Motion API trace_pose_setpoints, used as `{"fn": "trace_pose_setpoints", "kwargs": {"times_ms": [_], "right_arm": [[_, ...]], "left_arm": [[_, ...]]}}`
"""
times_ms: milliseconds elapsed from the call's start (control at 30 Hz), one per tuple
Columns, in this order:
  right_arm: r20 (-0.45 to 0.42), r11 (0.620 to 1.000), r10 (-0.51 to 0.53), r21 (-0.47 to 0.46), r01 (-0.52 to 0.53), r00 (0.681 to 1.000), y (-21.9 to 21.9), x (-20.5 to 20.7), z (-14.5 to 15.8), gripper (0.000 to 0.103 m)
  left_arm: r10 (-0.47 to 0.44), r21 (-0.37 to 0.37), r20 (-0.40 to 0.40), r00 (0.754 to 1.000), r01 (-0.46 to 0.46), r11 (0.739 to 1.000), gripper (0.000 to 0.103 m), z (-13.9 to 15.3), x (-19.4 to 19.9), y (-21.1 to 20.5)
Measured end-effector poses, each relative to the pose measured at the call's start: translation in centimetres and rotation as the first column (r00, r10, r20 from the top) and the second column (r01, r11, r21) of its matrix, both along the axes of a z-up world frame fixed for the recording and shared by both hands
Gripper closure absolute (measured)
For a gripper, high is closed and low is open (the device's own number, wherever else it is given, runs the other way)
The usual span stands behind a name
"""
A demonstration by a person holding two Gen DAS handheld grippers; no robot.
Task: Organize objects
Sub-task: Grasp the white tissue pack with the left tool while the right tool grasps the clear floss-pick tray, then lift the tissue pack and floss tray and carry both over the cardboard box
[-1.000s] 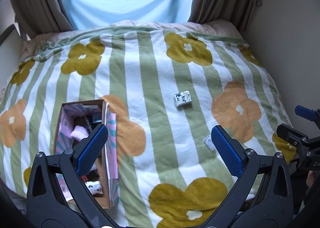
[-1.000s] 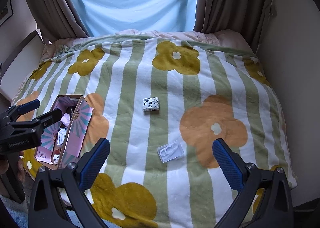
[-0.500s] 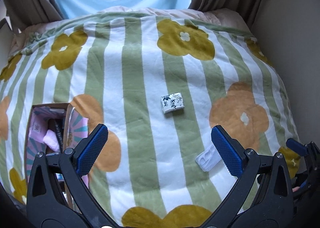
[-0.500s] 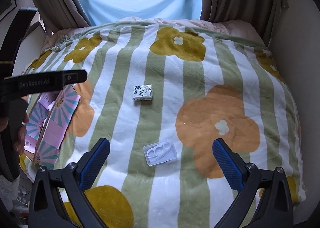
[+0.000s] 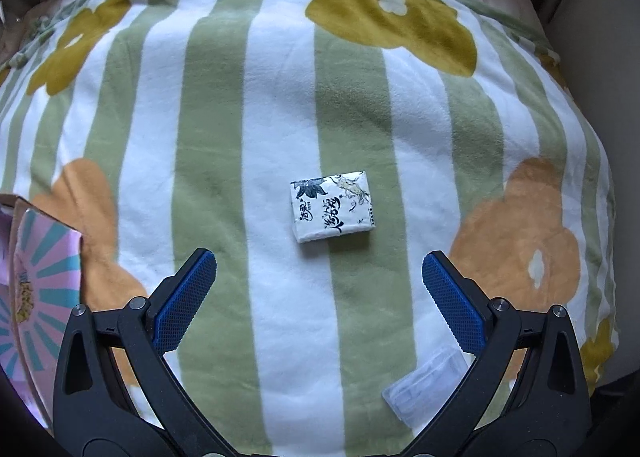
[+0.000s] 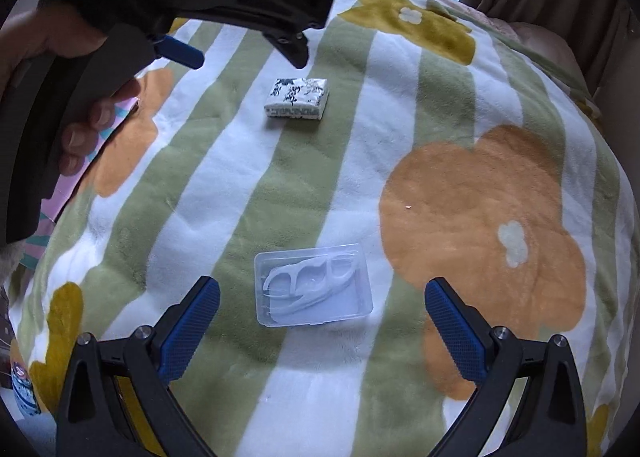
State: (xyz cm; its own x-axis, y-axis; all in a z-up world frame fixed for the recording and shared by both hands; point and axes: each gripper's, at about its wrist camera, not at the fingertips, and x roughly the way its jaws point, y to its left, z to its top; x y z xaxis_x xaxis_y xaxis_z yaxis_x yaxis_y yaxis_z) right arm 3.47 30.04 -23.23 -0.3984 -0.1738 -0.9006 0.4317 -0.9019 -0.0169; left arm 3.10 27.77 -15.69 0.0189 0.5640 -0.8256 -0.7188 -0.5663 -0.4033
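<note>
Left gripper (image 5: 316,273) spread wide, nothing between the blue pads (image 5: 182,303), poised above the bed blanket (image 5: 216,105). Small tissue pack (image 5: 333,205), white with black ink print, lying flat on the blanket just beyond the open jaws, roughly centred between them, on a green-and-white stripe boundary. Clear plastic floss-pick case (image 5: 424,389) at near right in the left wrist view, partly hidden behind the right finger. Pink patterned cardboard box (image 5: 38,277) at the left edge, cropped; contents not readable from here.

Right gripper (image 6: 322,311) likewise wide open, empty. Floss-pick case (image 6: 314,289) flat on the blanket between the two pads (image 6: 190,331), lid closed, white picks visible inside. Tissue pack (image 6: 297,98) farther off, well apart from the case. Hand (image 6: 60,69) at far left, wrapped around the handle of the left gripper, whose black body crosses the upper left of the view; its tips appear to hang just above the tissue pack, contact uncertain.
</note>
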Motion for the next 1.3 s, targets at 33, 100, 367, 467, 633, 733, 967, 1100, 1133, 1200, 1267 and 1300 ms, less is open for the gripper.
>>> {"fn": "trace_pose_setpoints", "kwargs": {"times_ms": [33, 100, 367, 467, 633, 733, 967, 1100, 1133, 1200, 1267, 1300], "right_arm": [[0.006, 1.0, 0.011, -0.004, -0.011, 1.0, -0.1, -0.2, -0.7, 0.001], [0.024, 1.0, 0.021, -0.016, -0.02, 0.999, 0.0, -0.6, -1.8, 0.001], [0.077, 0.999, 0.043, -0.02, -0.042, 0.996, -0.2, -1.6, -4.8, 0.001], [0.087, 0.999, 0.049, -0.022, -0.047, 0.995, -0.3, -1.9, -5.5, 0.001], [0.09, 0.998, 0.069, -0.019, -0.067, 0.994, -0.5, -2.1, -5.9, 0.016], [0.094, 0.997, 0.083, -0.015, -0.082, 0.992, -0.6, -2.0, -6.0, 0.027], [0.087, 0.998, 0.054, -0.026, -0.052, 0.995, 0.1, -1.8, -5.1, 0.027], [0.081, 0.999, 0.02, -0.037, -0.017, 0.997, 0.7, -1.7, -4.2, 0.027], [0.081, 0.999, 0.008, -0.035, -0.005, 0.997, 0.8, -1.7, -3.8, 0.027], [0.081, 0.999, -0.01, -0.03, 0.012, 0.997, 1.0, -1.7, -3.2, 0.027], [0.073, 0.999, -0.026, -0.026, 0.028, 0.997, 1.2, -1.6, -2.1, 0.027], [0.069, 0.999, -0.033, -0.025, 0.035, 0.997, 1.3, -1.5, -1.5, 0.027]], "left_arm": [[0.001, -0.011, -0.001, 1.0, -0.001, 1.0, 0.0, -0.7, 0.0, 0.9], [0.008, -0.028, 0.005, 1.0, -0.007, 1.0, 0.001, -1.7, -0.3, 2.2], [0.052, -0.085, 0.043, 0.998, -0.048, 0.995, 0.003, -5.1, -1.5, 5.7], [0.053, -0.09, 0.055, 0.997, -0.047, 0.995, 0.012, -5.9, -1.6, 6.5], [0.041, -0.083, 0.069, 0.997, -0.035, 0.996, 0.028, -6.5, -1.5, 7.4], [0.039, -0.059, 0.077, 0.996, -0.035, 0.998, 0.04, -6.3, -1.4, 7.4], [0.049, -0.046, 0.086, 0.995, -0.045, 0.998, 0.042, -5.8, -1.5, 7.1], [0.058, -0.039, 0.076, 0.995, -0.055, 0.998, 0.042, -5.0, -1.5, 6.6], [0.064, -0.037, 0.07, 0.995, -0.062, 0.997, 0.042, -4.7, -1.5, 6.4], [0.067, -0.028, 0.066, 0.996, -0.065, 0.997, 0.042, -3.9, -1.4, 5.8], [0.073, -0.017, 0.059, 0.996, -0.072, 0.997, 0.042, -2.8, -1.3, 5.1], [0.076, -0.011, 0.055, 0.996, -0.076, 0.997, 0.042, -2.3, -1.3, 4.6]]}}
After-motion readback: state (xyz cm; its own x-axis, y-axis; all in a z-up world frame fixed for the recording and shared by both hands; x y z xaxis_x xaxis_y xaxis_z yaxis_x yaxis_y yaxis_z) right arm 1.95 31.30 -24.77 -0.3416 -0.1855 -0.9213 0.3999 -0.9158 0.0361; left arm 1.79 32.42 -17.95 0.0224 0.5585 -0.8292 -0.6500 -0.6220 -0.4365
